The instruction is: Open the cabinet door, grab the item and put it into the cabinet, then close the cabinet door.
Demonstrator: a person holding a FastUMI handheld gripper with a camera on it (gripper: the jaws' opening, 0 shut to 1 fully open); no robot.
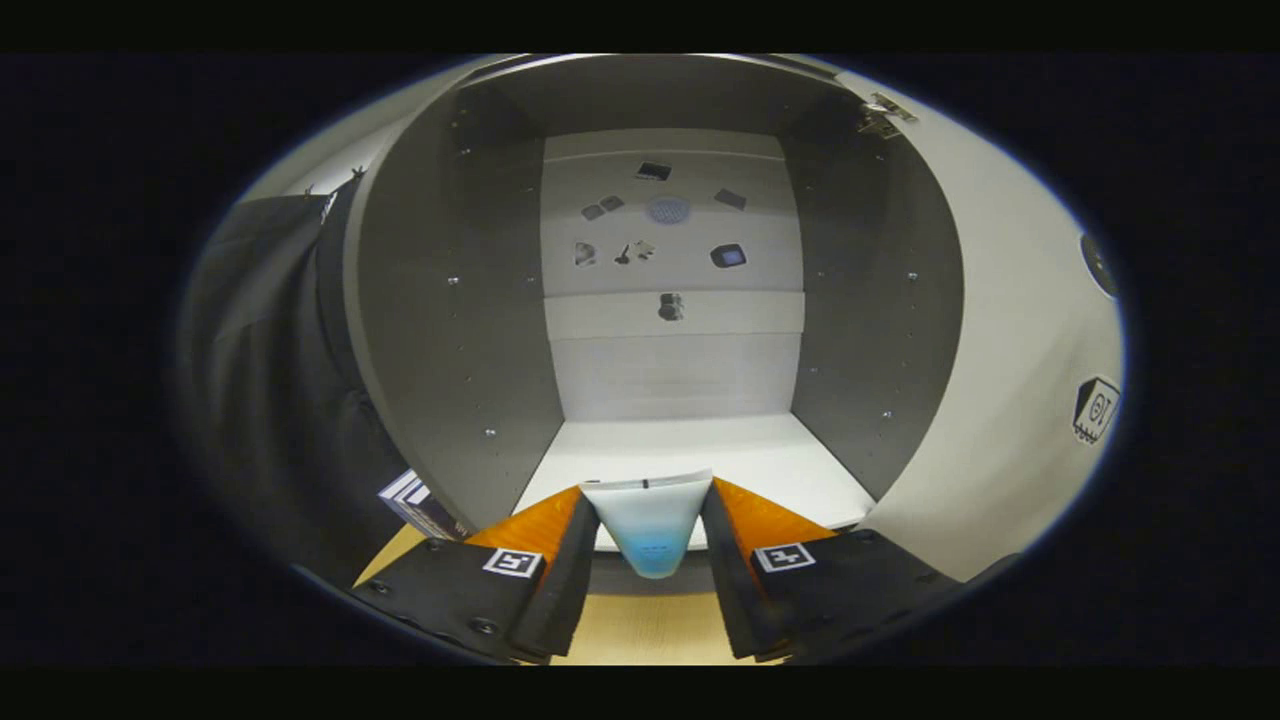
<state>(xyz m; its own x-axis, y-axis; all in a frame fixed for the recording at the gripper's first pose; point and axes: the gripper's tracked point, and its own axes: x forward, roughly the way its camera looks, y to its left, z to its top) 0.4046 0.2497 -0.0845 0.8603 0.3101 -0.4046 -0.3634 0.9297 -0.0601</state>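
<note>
Staged test booth, open grey cabinet (450,330) with white door (1000,330), black cloth wall (270,380), pale wooden tabletop (640,630)

Gripper (650,535): points straight ahead, held level.
Fingers (560,560): one on the left, one on the right, near each other, with a small gap between.
Hold: both fingers press on the sides of a tube (650,525) that sits between them.
Tips: the far ends reach up along the tube's sides, almost to its flat end.
</note>
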